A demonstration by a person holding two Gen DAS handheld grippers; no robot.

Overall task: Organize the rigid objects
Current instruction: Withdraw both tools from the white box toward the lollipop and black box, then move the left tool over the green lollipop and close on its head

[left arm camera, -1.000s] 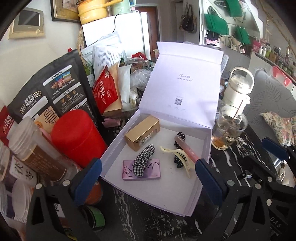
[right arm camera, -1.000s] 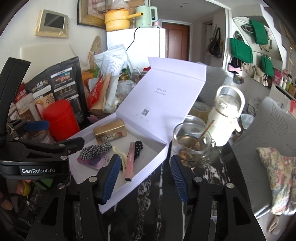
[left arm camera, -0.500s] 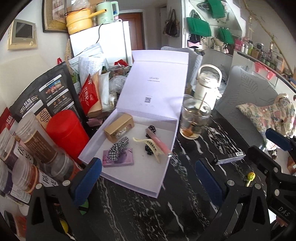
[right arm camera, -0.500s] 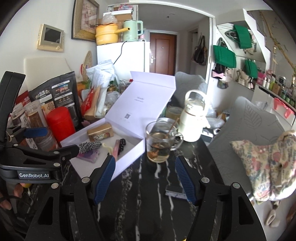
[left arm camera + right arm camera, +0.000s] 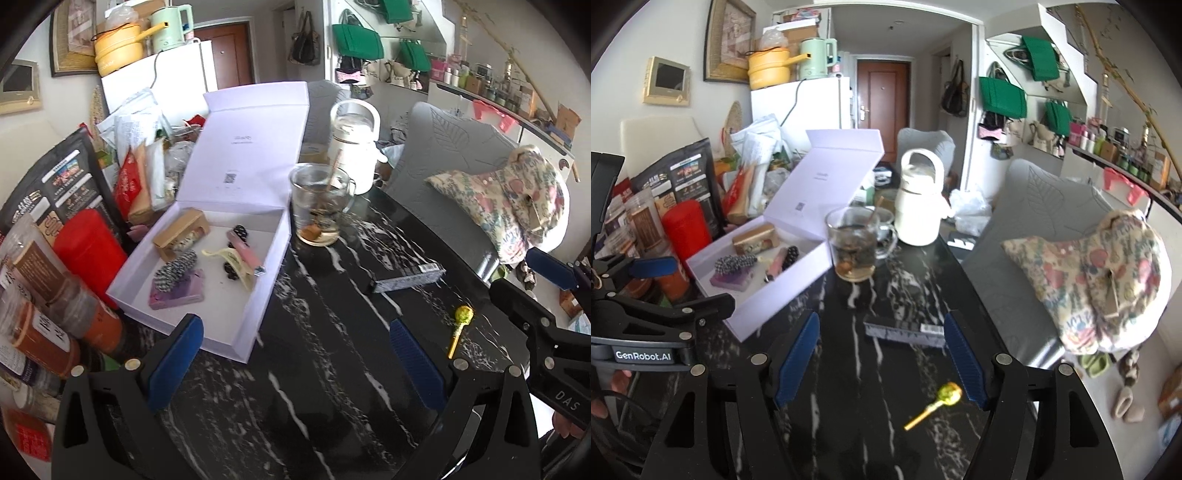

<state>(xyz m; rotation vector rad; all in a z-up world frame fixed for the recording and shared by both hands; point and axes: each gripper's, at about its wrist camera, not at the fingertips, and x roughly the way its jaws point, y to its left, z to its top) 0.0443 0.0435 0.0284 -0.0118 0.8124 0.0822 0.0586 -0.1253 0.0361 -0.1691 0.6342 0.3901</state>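
An open white box [image 5: 236, 332] lies left on the black marble table [image 5: 325, 369]. It holds a gold carton [image 5: 181, 234], a checked scrunchie [image 5: 175, 269] on a purple palette [image 5: 181, 295], a yellow hair claw [image 5: 232, 262] and a pink tube [image 5: 245, 251]. To the right on the table are a long flat grey box [image 5: 406, 278] [image 5: 905, 332] and a yellow-green lollipop [image 5: 461, 321] [image 5: 945, 397]. My left gripper [image 5: 295, 358] is open and empty above the table. My right gripper [image 5: 881, 354] has its jaws opening, with nothing between them; the grey box lies just beyond its fingertips.
A glass mug [image 5: 855, 243] with a stick stands by the box's right corner, a white jug [image 5: 919, 206] behind it. A red canister [image 5: 88, 251], jars and food bags crowd the left edge. A grey chair [image 5: 1034, 229] with a floral cushion sits to the right.
Both grippers have drawn back and swung right, away from the white box. The grey box and lollipop have come into view. The right jaws stand wider.
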